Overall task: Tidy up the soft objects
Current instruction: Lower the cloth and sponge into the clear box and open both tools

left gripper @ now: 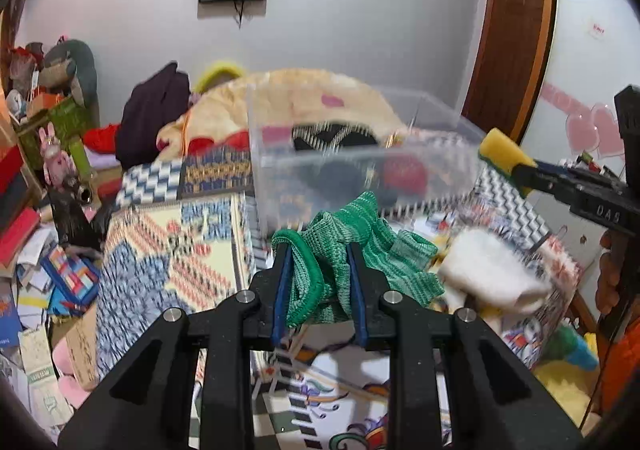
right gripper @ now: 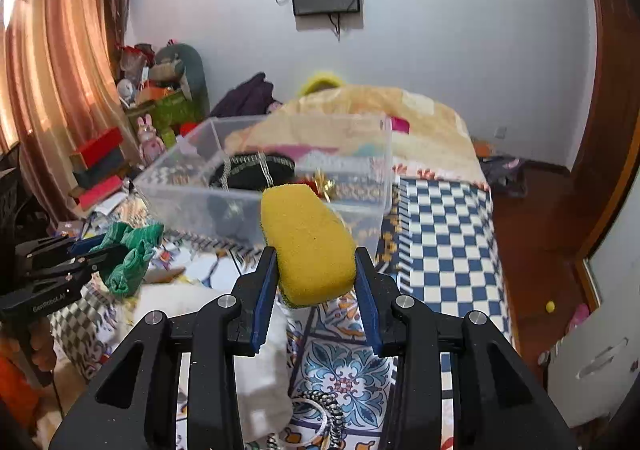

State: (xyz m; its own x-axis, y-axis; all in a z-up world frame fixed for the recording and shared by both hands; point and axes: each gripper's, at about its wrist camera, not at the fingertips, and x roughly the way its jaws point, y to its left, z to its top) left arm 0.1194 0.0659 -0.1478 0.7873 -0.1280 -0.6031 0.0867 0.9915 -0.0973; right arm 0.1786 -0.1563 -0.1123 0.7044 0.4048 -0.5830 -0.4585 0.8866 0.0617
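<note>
**Both grippers loaded, short of the clear bin**

The left gripper (left gripper: 320, 250) has its fingers closed onto a green knit cloth (left gripper: 352, 246), bunched between the blue pads with loose folds spilling toward 3 o'clock. The right gripper (right gripper: 316, 254) is clamped on a yellow sponge (right gripper: 308, 246), pinched across its width, its far end jutting out past the fingertips. The clear plastic bin (right gripper: 360, 154) sits on the patterned bedspread (right gripper: 448, 234) at 12 o'clock of both tools, already holding a dark item and something red.

Judgement on the step: both loads appear bound for the bin. To do it well, each gripper should clear the near wall before lowering, and release only once the load is over the open mouth — the cloth's trailing folds could snag on the rim, and the sponge, held near one end, may tip as the grip loosens. Entering one at a time would avoid the tools crowding each other.

View differences: the left wrist view shows the sponge side-on at 3 o'clock, revealing a darker green underside. The right wrist view shows the cloth hanging below the left tool at 9 o'clock, a white soft item (right gripper: 264, 366) beneath its own fingers, and a coiled cord (right gripper: 320, 410) at 6 o'clock.
</note>
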